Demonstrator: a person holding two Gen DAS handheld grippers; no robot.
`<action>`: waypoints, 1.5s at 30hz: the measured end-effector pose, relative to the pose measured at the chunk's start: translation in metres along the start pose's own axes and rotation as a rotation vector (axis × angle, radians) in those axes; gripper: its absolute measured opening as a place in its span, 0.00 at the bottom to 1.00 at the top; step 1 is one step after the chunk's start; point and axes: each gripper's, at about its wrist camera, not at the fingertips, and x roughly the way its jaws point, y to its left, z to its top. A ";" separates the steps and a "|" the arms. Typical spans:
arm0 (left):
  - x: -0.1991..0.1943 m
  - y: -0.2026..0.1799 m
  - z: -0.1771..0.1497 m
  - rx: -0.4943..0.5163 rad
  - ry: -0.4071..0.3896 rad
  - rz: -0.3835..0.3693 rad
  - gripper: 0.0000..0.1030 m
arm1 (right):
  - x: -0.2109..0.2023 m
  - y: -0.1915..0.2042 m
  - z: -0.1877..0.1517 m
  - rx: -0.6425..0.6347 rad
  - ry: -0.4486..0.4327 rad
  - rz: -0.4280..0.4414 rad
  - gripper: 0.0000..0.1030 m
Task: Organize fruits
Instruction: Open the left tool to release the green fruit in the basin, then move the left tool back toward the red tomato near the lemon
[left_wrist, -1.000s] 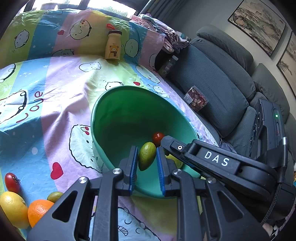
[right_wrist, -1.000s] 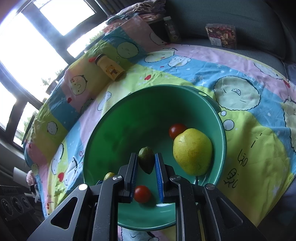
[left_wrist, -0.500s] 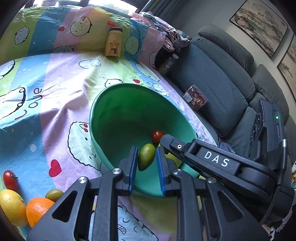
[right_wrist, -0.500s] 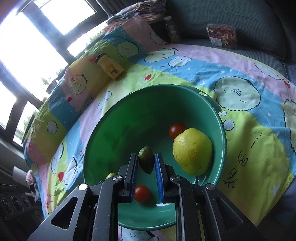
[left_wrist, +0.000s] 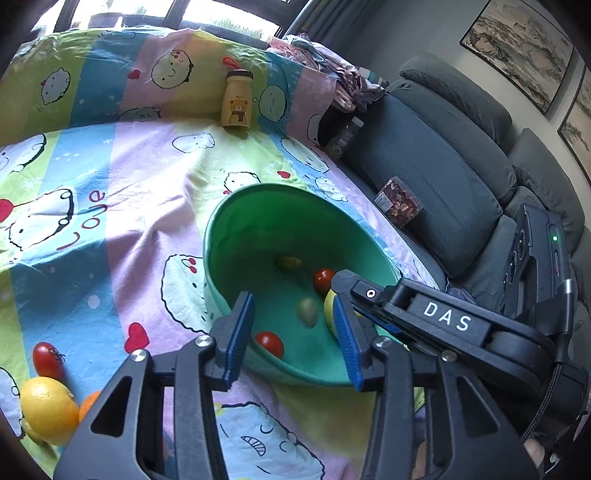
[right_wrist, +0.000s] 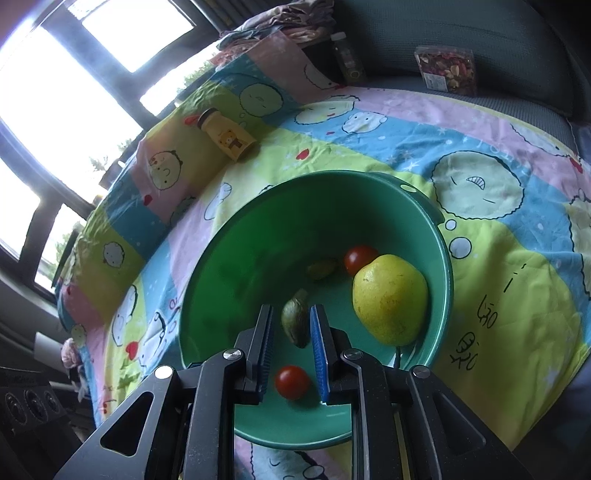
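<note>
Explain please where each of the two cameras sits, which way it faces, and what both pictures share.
Left wrist: on the left gripper, facing down into the green bowl; its opening fingers are empty; the right gripper crosses at right.
Right wrist: on the right gripper, facing down into the bowl; its opening fingers flank a small green fruit.
Shared: bowl, tomatoes, yellow bottle, cartoon sheet.

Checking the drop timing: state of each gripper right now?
Left gripper: opening, nothing between the pads.
Right gripper: opening, small green fruit between its pads, over the green bowl.
</note>
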 end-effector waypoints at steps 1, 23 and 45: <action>-0.005 0.001 0.001 0.000 -0.006 0.018 0.51 | -0.003 0.004 -0.001 -0.018 -0.005 0.012 0.30; -0.149 0.130 -0.053 -0.402 -0.091 0.459 0.73 | 0.016 0.100 -0.067 -0.377 0.253 0.228 0.58; -0.121 0.130 -0.105 -0.369 0.161 0.354 0.59 | 0.097 0.164 -0.104 -0.539 0.529 0.240 0.58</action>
